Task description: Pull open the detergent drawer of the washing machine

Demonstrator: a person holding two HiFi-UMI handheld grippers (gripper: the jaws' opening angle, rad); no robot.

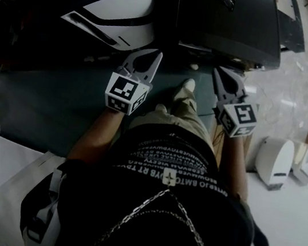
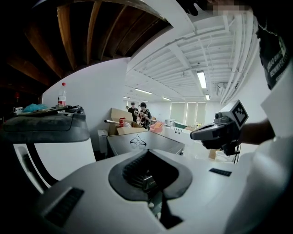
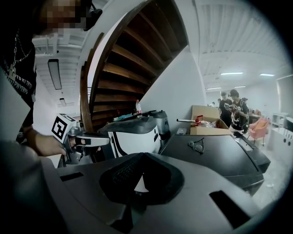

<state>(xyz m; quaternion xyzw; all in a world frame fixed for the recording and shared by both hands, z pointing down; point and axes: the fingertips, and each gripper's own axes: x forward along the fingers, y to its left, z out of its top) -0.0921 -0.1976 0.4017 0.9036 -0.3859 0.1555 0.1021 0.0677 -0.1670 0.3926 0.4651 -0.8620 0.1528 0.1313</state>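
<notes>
While my left gripper (image 1: 155, 56) and right gripper (image 1: 217, 73) hang clenched and empty, the white washing machine (image 1: 122, 10) stands ahead-left; I cannot make out its drawer. Beyond a dark surface (image 3: 219, 157) bearing glasses (image 3: 198, 145), a cardboard box (image 3: 208, 129) holds red clutter.

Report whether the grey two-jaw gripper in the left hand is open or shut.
Shut: the grey two-jaw left gripper shows its jaws together at one tip in the head view, nothing between them.
</notes>
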